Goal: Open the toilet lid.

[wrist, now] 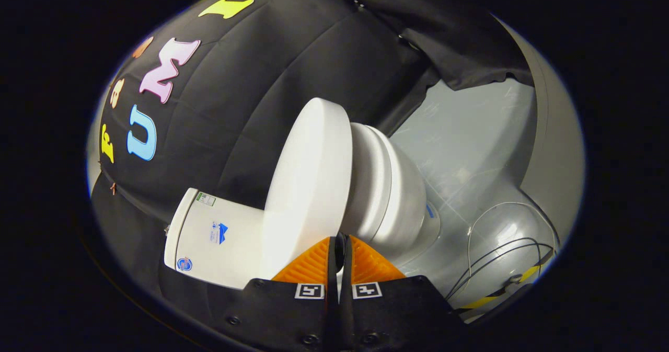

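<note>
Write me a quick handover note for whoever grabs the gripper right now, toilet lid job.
Gripper: fingers nearly closed, tips at the edge of the toilet lid; whether they pinch it I cannot tell.
Lid: lifted clear of the seat, standing between seat and tank.
Done: lid raised most of the way.
Left: probably ease it back against the tank, then let go.
Cables lie on the floor beyond the bowl.

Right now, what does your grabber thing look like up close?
My gripper has two wedge-shaped fingers with ridged faces, tapering to narrow tips. Each sits on a black body held by round screws, and each body carries a small square black-and-white marker.
</note>
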A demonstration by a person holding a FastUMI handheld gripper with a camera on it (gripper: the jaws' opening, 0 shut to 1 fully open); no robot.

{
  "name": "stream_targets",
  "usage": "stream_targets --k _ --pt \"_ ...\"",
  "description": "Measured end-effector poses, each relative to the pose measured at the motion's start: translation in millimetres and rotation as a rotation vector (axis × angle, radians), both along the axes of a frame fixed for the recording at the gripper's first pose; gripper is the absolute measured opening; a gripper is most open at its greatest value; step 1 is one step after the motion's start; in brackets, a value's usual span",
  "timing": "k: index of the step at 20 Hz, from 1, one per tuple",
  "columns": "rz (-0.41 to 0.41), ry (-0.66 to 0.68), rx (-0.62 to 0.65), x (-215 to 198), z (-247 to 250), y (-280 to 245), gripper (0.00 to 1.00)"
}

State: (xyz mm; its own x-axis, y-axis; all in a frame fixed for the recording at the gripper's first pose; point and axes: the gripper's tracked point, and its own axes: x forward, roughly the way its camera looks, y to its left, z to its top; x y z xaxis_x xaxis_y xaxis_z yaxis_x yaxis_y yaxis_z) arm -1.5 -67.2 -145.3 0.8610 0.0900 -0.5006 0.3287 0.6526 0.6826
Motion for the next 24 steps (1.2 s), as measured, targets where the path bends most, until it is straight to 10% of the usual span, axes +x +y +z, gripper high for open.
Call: stream_targets --k 24 --pt "0.030 -0.043 -0.335 4.8 104.6 61.0 0.05"
